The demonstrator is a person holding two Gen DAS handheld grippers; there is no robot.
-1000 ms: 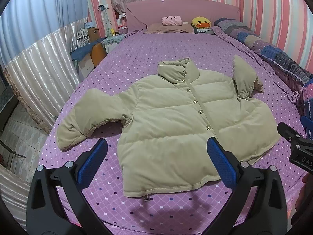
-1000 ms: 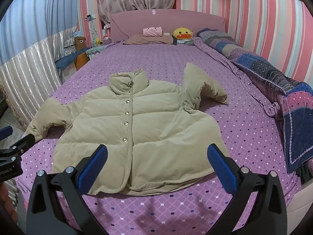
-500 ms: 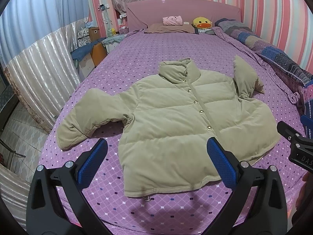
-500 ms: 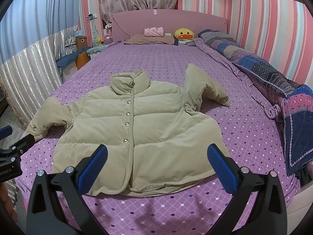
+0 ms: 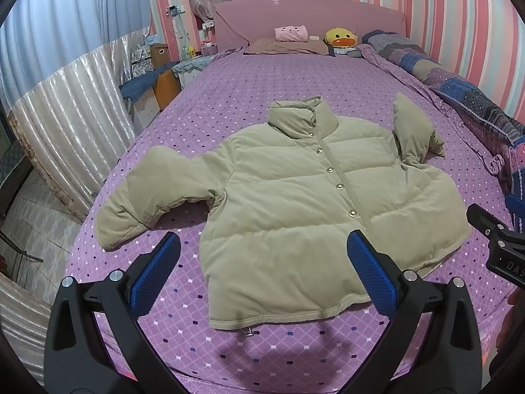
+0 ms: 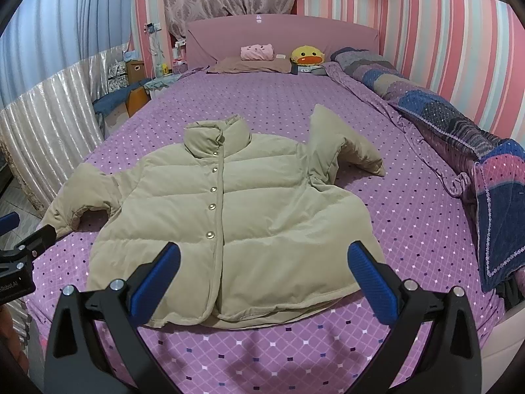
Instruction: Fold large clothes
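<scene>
A purple diamond-patterned bedspread [image 5: 229,105] fills the pink-striped room. Ahead of both tongs, the beige quilted puffer jacket [image 5: 295,197] lies flat, buttoned. Left tongs [image 5: 262,256] and right tongs [image 6: 264,259] hover spread apart, empty.

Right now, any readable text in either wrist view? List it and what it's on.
"DAS", cut off by the frame edge: on the right gripper's body, seen in the left wrist view.
"nRobot.AI", start hidden: on the left gripper's body, seen in the right wrist view.
Nothing else is readable; the boxes beside the bed are too small.
</scene>
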